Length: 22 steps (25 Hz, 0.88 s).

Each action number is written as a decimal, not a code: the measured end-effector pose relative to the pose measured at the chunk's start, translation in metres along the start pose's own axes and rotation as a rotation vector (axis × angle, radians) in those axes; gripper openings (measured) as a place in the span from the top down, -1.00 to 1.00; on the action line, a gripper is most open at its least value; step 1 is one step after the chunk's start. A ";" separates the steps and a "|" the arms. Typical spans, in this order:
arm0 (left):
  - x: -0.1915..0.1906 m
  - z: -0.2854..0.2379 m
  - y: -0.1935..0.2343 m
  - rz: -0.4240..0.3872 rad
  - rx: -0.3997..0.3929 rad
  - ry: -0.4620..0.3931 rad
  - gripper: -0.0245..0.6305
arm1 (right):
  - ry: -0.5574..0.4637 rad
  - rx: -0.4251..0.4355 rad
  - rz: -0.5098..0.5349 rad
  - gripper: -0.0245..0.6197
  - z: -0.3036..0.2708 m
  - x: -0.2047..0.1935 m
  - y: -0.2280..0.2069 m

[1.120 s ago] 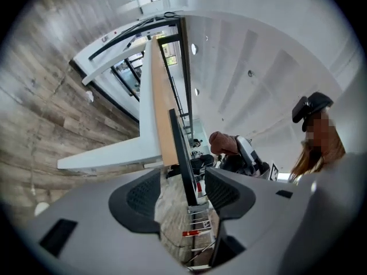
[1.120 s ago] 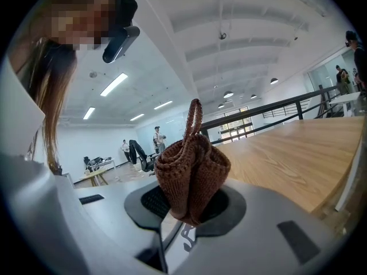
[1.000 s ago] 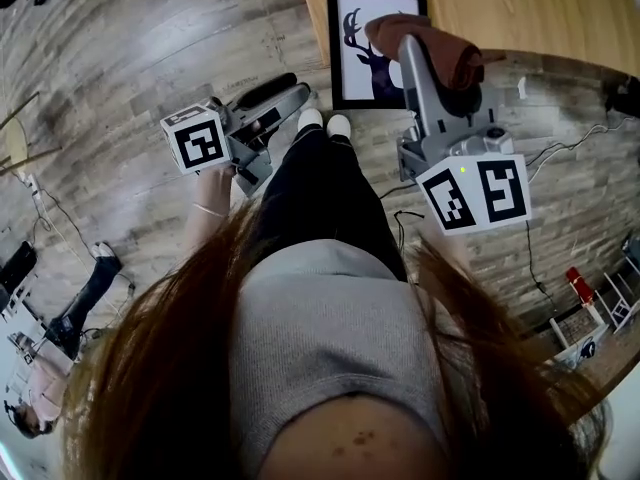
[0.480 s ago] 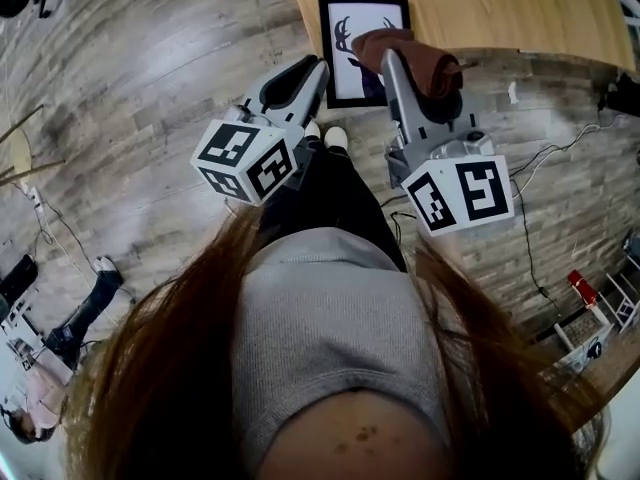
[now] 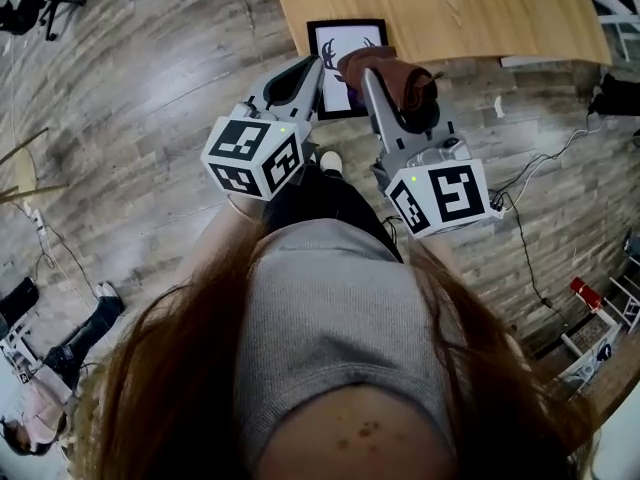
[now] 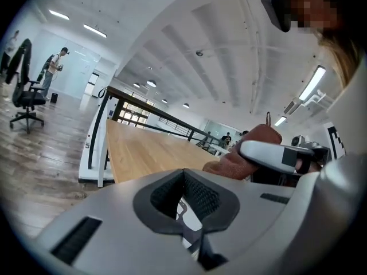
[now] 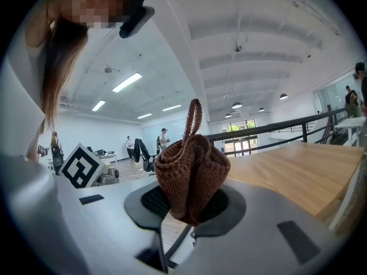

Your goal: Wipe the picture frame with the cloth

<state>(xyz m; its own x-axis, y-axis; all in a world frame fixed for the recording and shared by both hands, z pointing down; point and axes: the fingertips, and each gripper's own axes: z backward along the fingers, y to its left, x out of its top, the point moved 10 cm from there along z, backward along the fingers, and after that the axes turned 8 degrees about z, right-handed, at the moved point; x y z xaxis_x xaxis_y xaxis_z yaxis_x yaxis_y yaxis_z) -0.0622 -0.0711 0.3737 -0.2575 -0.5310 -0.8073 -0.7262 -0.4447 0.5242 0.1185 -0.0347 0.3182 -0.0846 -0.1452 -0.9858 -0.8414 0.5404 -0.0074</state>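
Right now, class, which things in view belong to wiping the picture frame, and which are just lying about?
Part of the job:
- picture frame
- cloth

Just lying about:
- office chair
- cables on the floor

Head view: the picture frame [image 5: 345, 60] is only partly visible. The cloth [image 5: 400, 80] in my right gripper [image 5: 385, 76] covers its right side, and my left gripper [image 5: 316, 72] covers its left edge. Whether those closed jaws touch the frame cannot be told. The table [image 5: 470, 13] is cut off by the top edge. My hair and shoulders block the floor below. Left gripper view: only a sliver of the print shows between the pads. Right gripper view: the bunched cloth masks the pad faces.
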 end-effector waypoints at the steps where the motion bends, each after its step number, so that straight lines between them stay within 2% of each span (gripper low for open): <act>1: 0.004 0.001 -0.003 -0.007 -0.005 -0.012 0.90 | -0.008 0.003 0.016 0.62 0.002 0.004 0.002; 12: 0.029 0.011 -0.031 -0.056 -0.033 -0.098 0.90 | -0.063 -0.002 0.073 0.62 0.020 0.030 0.010; 22: 0.033 0.013 -0.043 -0.086 -0.040 -0.122 0.90 | -0.073 -0.007 0.087 0.62 0.027 0.034 0.012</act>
<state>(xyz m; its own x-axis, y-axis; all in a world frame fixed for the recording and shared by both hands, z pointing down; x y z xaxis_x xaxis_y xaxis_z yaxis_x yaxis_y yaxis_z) -0.0478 -0.0606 0.3208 -0.2726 -0.3994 -0.8753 -0.7239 -0.5141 0.4600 0.1197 -0.0101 0.2800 -0.1184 -0.0366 -0.9923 -0.8361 0.5427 0.0797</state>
